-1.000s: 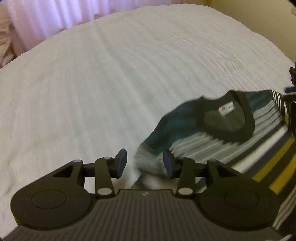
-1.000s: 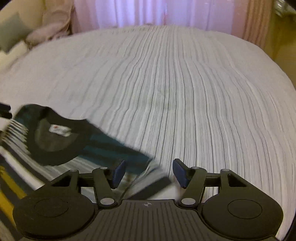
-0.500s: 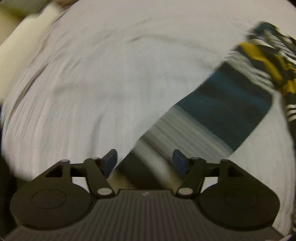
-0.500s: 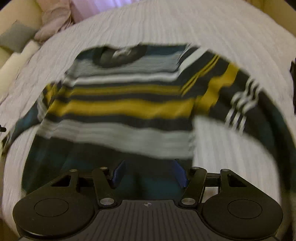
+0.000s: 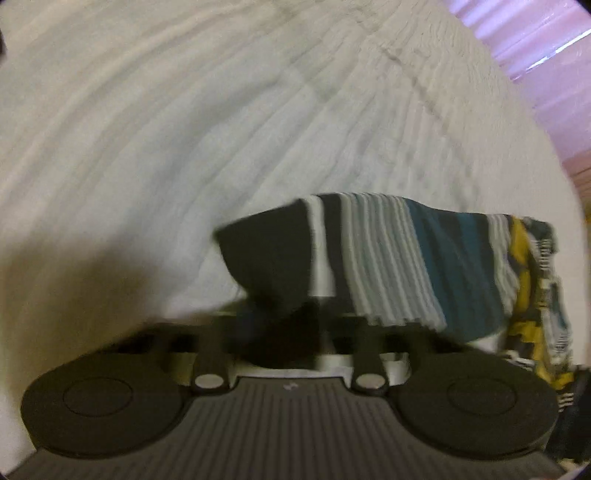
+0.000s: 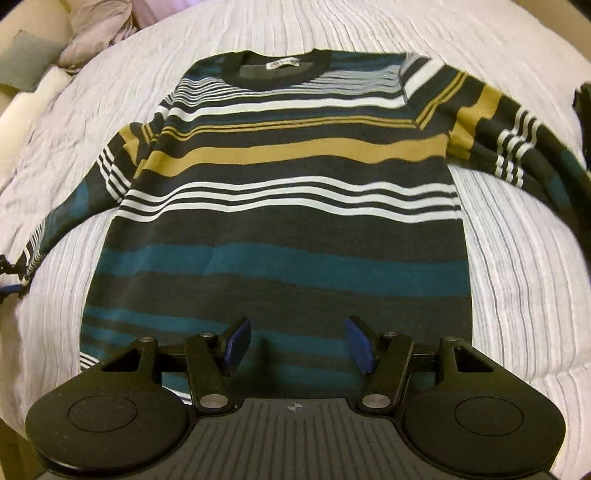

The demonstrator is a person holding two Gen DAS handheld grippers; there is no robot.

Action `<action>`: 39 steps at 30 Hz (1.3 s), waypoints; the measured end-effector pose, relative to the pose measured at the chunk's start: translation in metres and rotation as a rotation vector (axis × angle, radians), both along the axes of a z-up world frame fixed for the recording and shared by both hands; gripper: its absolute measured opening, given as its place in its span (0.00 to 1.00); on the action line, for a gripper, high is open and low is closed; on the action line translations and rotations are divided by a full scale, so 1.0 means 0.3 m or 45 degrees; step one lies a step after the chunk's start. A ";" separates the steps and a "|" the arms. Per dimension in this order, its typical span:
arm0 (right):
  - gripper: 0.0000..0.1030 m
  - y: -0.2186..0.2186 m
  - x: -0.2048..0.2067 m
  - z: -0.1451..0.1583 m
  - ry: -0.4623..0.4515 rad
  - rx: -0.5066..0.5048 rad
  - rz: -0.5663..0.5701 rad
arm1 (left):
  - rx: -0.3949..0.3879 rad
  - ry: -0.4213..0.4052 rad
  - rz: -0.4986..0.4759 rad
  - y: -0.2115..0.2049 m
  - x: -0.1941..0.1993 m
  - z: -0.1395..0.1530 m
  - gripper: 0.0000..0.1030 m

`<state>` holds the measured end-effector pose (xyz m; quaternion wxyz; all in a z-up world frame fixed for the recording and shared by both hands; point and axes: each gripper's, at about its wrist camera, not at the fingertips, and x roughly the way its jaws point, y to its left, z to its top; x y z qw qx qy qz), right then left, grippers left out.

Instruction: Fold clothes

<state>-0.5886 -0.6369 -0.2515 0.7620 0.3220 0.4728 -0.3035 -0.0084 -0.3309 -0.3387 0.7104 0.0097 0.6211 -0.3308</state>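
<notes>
A striped sweater (image 6: 280,199) in black, teal, mustard and white lies spread flat on the bed, collar far, hem near, both sleeves out to the sides. My right gripper (image 6: 297,345) is open and empty just above the hem's middle. In the left wrist view the sweater's left sleeve (image 5: 388,266) drapes over my left gripper (image 5: 291,325); its dark cuff covers the fingers, which look closed on the cuff. That gripper also shows at the right wrist view's far left edge (image 6: 9,273), at the sleeve end.
The white ribbed bedspread (image 6: 517,280) covers the bed all around. Pillows and a pinkish blanket (image 6: 92,33) sit at the far left corner. A pink curtain (image 5: 546,48) hangs beyond the bed. Something dark (image 6: 583,99) sits at the right edge.
Both grippers swung from the collar and shoulders. The right one now hovers open over the hem of the spread sweater. The left one moved to the left sleeve's cuff, which now drapes over it.
</notes>
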 end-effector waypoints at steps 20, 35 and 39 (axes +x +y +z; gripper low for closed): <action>0.59 0.082 -0.243 0.000 0.077 0.006 -0.276 | 0.005 -0.366 -0.184 0.183 -0.277 0.308 0.15; 0.59 0.149 -0.672 -0.122 -0.039 0.306 -0.572 | 0.115 0.156 -0.831 -0.051 -1.055 -0.018 0.39; 0.59 0.140 -0.708 -0.177 -0.083 0.387 -0.563 | 0.154 0.249 -0.857 -0.094 -1.053 -0.021 0.03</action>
